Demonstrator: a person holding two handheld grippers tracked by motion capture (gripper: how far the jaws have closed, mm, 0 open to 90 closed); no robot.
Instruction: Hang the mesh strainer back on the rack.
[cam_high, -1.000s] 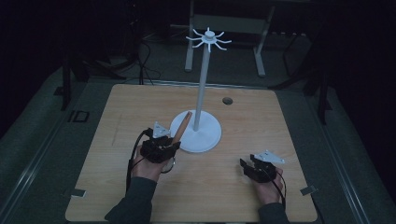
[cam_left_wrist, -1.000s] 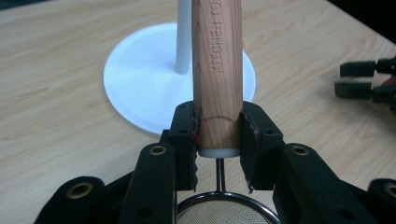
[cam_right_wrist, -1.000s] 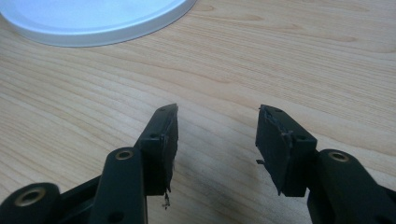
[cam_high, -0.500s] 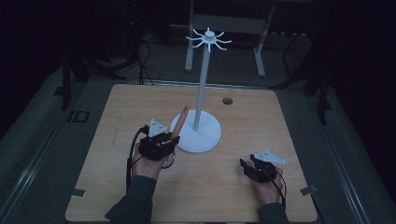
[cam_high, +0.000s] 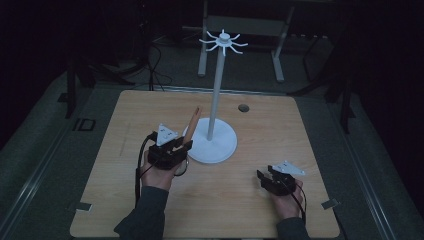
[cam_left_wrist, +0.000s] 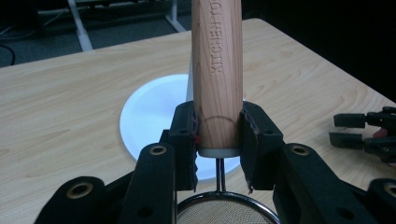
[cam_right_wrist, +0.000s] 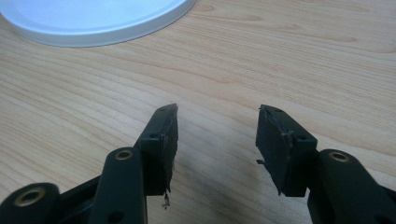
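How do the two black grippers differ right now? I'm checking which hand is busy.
The left gripper is shut on the round wooden handle of a wire-mesh strainer; the right gripper is open with nothing between its jaws. The left gripper sits at the edge of the white round stand base; the right gripper rests apart from it, over bare wooden table. Both are black and hand-held.

dim room; wooden table (cam_high: 125, 200) on grey floor (cam_high: 45, 150), metal frame legs (cam_high: 202, 55) behind in shadow.

A wooden-handled strainer (cam_left_wrist: 217, 79), handle angled up and engraved "KITCHEN", is clamped beside the white stand base (cam_high: 220, 147).
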